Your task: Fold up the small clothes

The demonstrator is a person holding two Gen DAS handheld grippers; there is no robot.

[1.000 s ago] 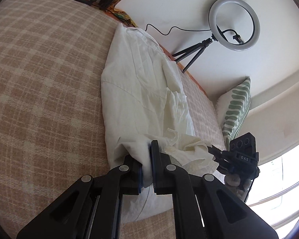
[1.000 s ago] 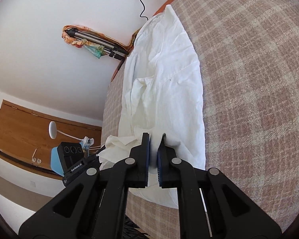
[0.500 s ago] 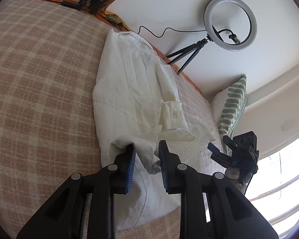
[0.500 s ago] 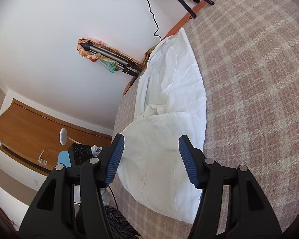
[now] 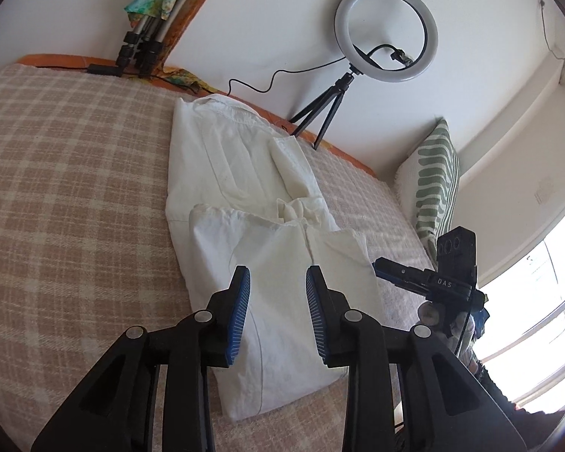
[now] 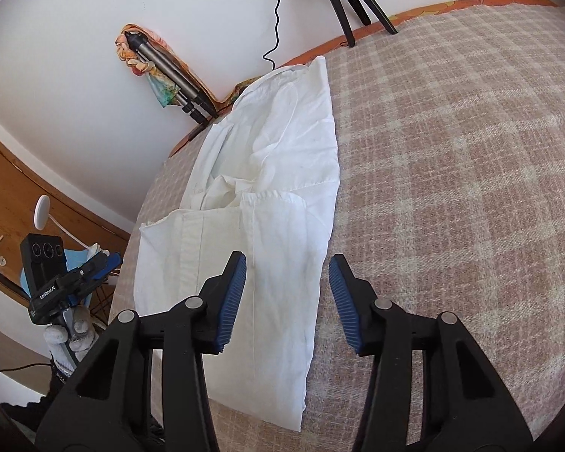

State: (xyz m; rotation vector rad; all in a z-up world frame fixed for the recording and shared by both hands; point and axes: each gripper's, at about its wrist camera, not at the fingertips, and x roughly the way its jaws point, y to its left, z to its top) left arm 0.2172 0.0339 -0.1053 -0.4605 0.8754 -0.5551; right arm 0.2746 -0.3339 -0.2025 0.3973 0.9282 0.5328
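A white shirt [image 5: 241,173] lies lengthwise on the plaid bed cover [image 5: 75,188], collar at the far end. Its near part is folded back over the middle, and the hem edge lies across the shirt. My left gripper [image 5: 278,275] hovers just above that folded part. Its jaws are opening and no cloth is between the blue pads. In the right wrist view the shirt [image 6: 282,150] has the same fold. My right gripper [image 6: 288,263] hangs over its right edge. These jaws stand wide and are closing, with nothing pinched between them.
A ring light on a small tripod [image 5: 386,34] stands at the bed's far edge by the wall. A green striped pillow [image 5: 433,188] leans at the right. A bundled tripod wrapped in cloth [image 6: 162,64] rests against the wall. Wooden furniture [image 6: 11,196] is at left.
Both grippers were shut on the shirt's hem. They have let it go, opened and lifted slightly. The hem now rests folded over the shirt's middle.
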